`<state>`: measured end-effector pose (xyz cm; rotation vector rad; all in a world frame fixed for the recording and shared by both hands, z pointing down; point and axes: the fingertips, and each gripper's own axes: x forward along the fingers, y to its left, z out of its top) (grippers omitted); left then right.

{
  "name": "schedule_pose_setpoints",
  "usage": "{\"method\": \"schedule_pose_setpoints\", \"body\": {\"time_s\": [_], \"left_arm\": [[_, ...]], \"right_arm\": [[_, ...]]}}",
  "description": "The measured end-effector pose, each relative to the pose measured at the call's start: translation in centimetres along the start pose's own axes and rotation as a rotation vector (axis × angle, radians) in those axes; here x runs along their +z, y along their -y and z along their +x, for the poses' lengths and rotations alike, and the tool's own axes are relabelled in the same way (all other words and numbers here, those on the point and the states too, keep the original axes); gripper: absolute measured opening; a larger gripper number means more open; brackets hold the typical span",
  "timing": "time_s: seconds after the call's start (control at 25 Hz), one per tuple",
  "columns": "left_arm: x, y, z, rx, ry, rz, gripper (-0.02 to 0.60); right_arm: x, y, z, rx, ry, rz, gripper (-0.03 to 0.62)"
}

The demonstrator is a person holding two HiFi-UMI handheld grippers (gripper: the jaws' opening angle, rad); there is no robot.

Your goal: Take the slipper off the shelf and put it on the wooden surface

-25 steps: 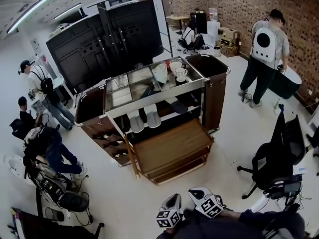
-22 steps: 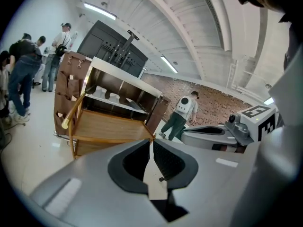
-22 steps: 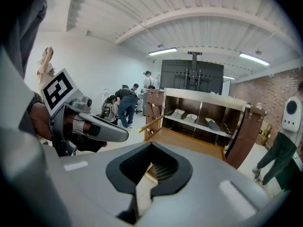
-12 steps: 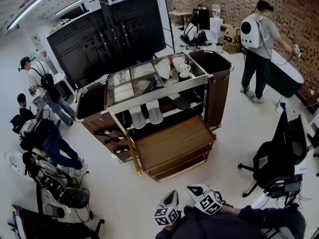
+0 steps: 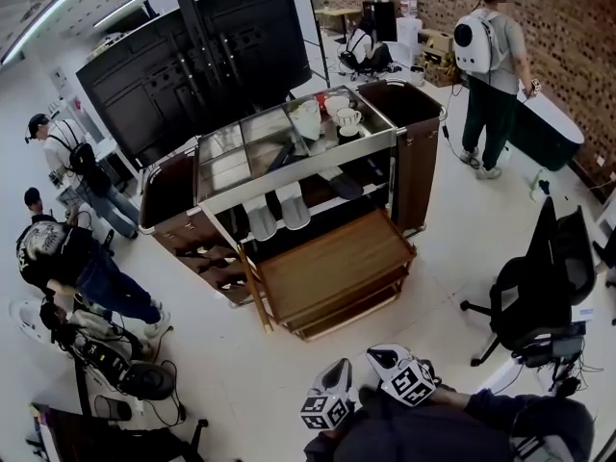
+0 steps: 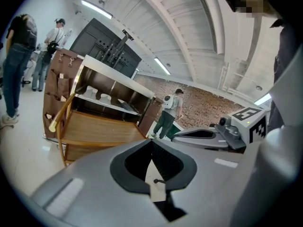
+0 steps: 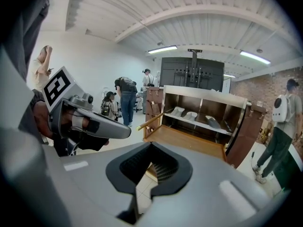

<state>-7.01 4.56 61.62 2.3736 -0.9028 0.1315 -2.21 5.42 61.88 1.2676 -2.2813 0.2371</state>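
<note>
Two white slippers (image 5: 276, 216) and a dark slipper (image 5: 344, 186) lie on the middle shelf of a brown cart (image 5: 416, 176). Below and in front of them juts the wooden surface (image 5: 332, 268). Both grippers are held low at the frame's bottom, well short of the cart. My left gripper (image 5: 338, 367) is shut and empty, its jaw tips meeting (image 6: 152, 141). Beside it my right gripper (image 5: 381, 352) is also shut with nothing held (image 7: 151, 144). The right gripper view shows the white slippers (image 7: 184, 113), the dark slipper (image 7: 213, 122) and the wooden surface (image 7: 189, 143) ahead.
Cups (image 5: 346, 118) and a jug stand on the cart's glass top. A black office chair (image 5: 539, 287) is at the right. A person with a backpack (image 5: 486, 56) stands at the back right; other people (image 5: 67, 263) are at the left. Large black screens (image 5: 192, 56) stand behind the cart.
Both grippers stay low and shut, barely shifted. The backpack person has walked further back and the people at the left have moved; the view has tilted slightly.
</note>
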Motion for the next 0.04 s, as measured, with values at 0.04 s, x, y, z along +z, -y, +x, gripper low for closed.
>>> {"method": "schedule_pose_setpoints", "body": {"time_s": [0.04], "left_arm": [[0.11,0.36,0.13,-0.021,0.007,0.005,0.017]], "right_arm": [[-0.12,0.27,-0.02,-0.006,-0.002,0.003,0.000]]}}
